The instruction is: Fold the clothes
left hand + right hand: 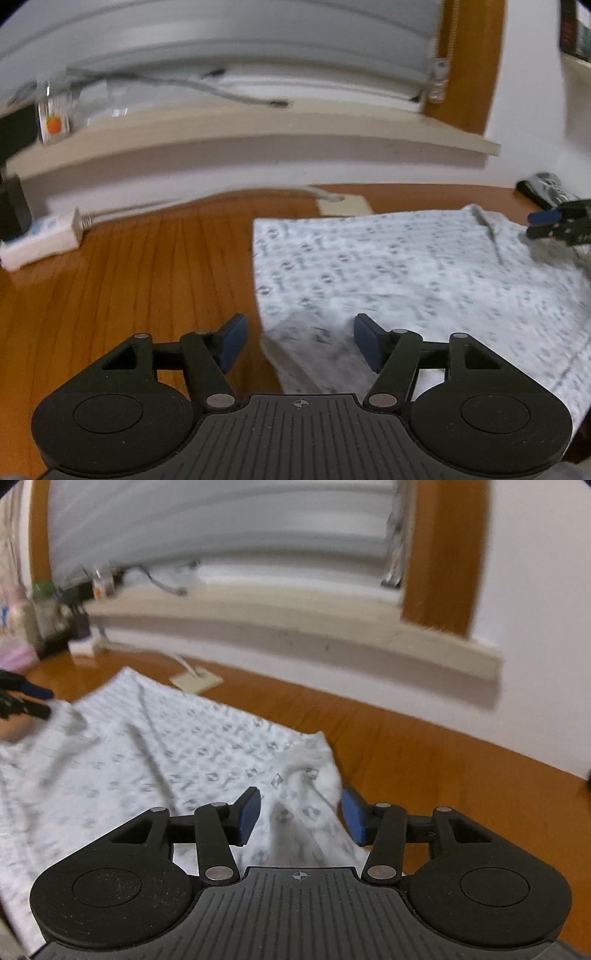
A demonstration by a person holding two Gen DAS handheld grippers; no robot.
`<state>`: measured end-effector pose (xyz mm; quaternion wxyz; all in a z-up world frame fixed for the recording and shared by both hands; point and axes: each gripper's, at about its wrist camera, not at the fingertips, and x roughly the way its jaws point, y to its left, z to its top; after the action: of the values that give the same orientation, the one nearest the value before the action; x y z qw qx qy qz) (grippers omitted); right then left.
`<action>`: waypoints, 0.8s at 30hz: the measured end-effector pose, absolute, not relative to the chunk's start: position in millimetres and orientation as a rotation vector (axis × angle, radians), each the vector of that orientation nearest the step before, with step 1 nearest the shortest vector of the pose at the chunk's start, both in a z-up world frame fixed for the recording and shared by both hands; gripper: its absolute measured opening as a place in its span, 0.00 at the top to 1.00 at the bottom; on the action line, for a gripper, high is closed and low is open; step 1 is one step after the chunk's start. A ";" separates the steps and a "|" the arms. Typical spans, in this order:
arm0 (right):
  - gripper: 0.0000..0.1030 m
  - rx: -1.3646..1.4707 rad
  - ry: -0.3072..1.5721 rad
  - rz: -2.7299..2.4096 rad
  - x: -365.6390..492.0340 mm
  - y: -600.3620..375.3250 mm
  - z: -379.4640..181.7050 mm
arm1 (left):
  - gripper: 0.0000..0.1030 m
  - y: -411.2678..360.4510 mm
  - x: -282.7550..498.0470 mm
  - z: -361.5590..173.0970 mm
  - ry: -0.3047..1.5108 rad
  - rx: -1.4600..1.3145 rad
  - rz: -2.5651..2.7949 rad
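Both hand-held grippers, left (299,341) and right (300,814), gaped wide, gripping nothing, each straddling a near corner of the white grey-patterned garment (406,266) spread on the wooden tabletop (147,266).

motion blur smears the print on the cloth (424,266), which runs off the right edge past the left gripper (299,341), and off the left edge beside the right gripper (300,818).
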<state>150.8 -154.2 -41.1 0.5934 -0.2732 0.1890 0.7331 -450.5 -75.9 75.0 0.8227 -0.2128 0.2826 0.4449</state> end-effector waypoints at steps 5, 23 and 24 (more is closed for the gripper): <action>0.66 -0.582 0.461 1.721 158.5 -140.1 -43.3 | 0.66 -68.9 -451.8 65.5 0.598 -0.459 0.923; 0.85 -0.483 0.426 1.484 208.8 -112.5 -57.0 | 0.75 -50.9 -465.9 91.9 0.569 -0.405 1.018; 0.73 -0.469 0.429 1.495 210.0 -116.5 -55.1 | 0.72 -54.8 -468.3 88.2 0.568 -0.417 1.017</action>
<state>210.0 -116.5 -55.1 0.6880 -0.2094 0.1916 0.6679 -468.3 -54.8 88.2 0.8148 -0.1953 0.2663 0.4765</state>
